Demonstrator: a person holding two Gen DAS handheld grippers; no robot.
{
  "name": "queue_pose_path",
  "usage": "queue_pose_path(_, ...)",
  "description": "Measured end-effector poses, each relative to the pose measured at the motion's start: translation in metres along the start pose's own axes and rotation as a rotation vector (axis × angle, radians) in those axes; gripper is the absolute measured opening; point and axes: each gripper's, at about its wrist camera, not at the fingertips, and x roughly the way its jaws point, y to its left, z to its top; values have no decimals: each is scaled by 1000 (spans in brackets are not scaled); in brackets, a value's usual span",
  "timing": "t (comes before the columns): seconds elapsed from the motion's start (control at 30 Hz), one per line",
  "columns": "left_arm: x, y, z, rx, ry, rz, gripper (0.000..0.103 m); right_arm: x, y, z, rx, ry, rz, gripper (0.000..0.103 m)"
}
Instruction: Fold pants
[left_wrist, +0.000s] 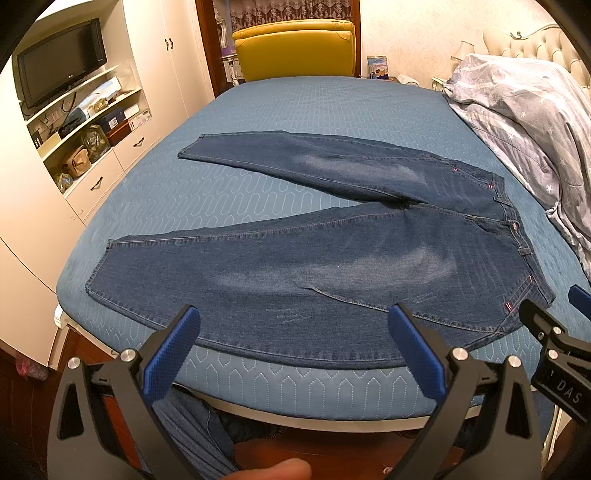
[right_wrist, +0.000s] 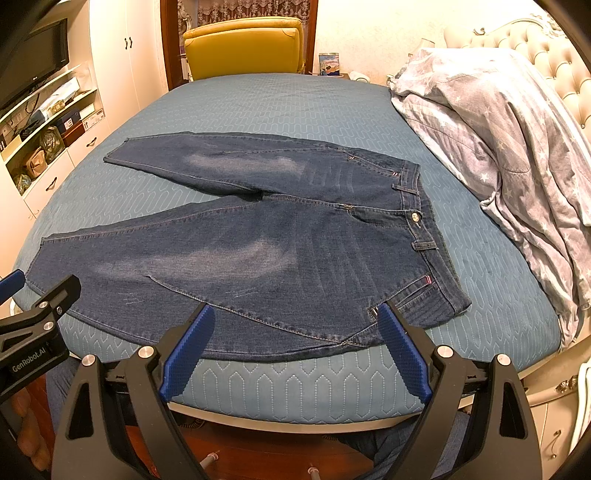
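Denim jeans (left_wrist: 332, 251) lie flat and unfolded along the bed's (left_wrist: 295, 384) near edge, legs splayed left, waistband right; no fold made, all folding left. Shelf unit (left_wrist: 85, 122) far left holds boxes and bags. Left gripper (left_wrist: 291, 354) and right gripper (right_wrist: 295, 354) hover spread wide, empty.

Pants (left_wrist: 314, 254) flat on bed (left_wrist: 295, 110), waistband right, legs spread left, near leg along front edge. Duvet (left_wrist: 524, 122) heaped on bed's right. Chair (left_wrist: 295, 48) behind bed. Shelves (left_wrist: 85, 125) with TV (left_wrist: 61, 61) at left.
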Motion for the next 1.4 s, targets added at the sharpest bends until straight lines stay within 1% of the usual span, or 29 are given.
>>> queue_pose_path(0.93, 2, 0, -2, -4, 7, -3, 102, 2, 0, -5, 2, 0, 0, 87)
queue_pose_path(1.2, 10, 0, -3, -12, 29, -5, 102, 10, -3, -5, 6, 18, 8, 87)
queue_pose_path(1.27, 17, 1, -4, -21, 44, -16, 102, 20, -13, -3, 29, 42, 41, 87)
queue_pose_path(1.3, 22, 2, -4, -23, 53, -22, 102, 24, -20, -1, 45, 49, 40, 87)
queue_pose_path(1.4, 35, 6, -5, -28, 73, -37, 102, 46, -59, 16, 91, 56, 25, 87)
